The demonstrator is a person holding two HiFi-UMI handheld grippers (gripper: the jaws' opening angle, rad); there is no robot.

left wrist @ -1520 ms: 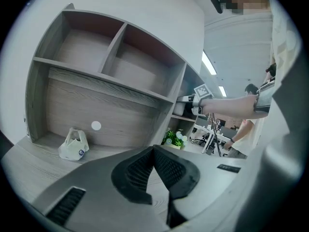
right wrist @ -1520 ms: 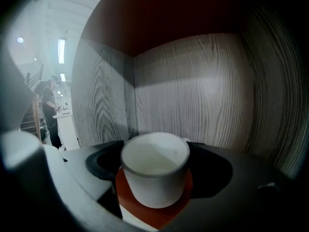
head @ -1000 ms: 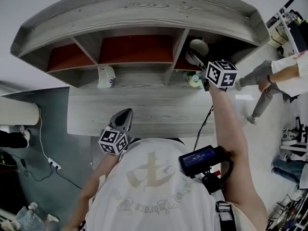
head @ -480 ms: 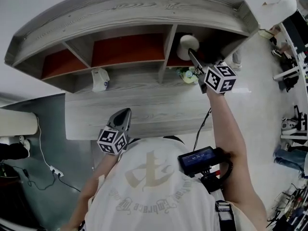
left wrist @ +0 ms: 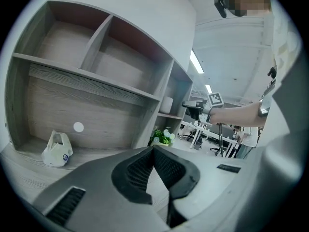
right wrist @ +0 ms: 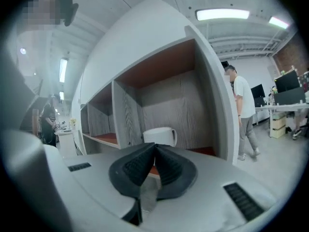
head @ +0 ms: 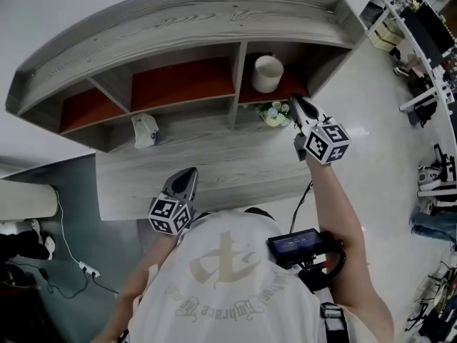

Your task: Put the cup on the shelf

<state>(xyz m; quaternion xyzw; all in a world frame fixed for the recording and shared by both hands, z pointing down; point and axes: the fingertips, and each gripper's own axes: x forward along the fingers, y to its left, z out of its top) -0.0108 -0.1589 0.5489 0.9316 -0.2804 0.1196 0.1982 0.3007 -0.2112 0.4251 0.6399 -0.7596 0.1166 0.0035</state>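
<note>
Right gripper [head: 295,104] has just been closing its jaws and they now meet with nothing between them; I see it just in front of the shelf [head: 178,20], apart from the cup [head: 268,73]. That cup stands upright in the right compartment. Left gripper [head: 190,173] is closed too, empty, at the desk's [head: 235,166] near edge, well apart from the cup

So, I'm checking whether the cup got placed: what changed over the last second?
The right gripper let go of the cup and drew back from the right compartment of the shelf. Its jaws have just closed on nothing. The left gripper stays shut, and the bag and flowers are unmoved.
</note>
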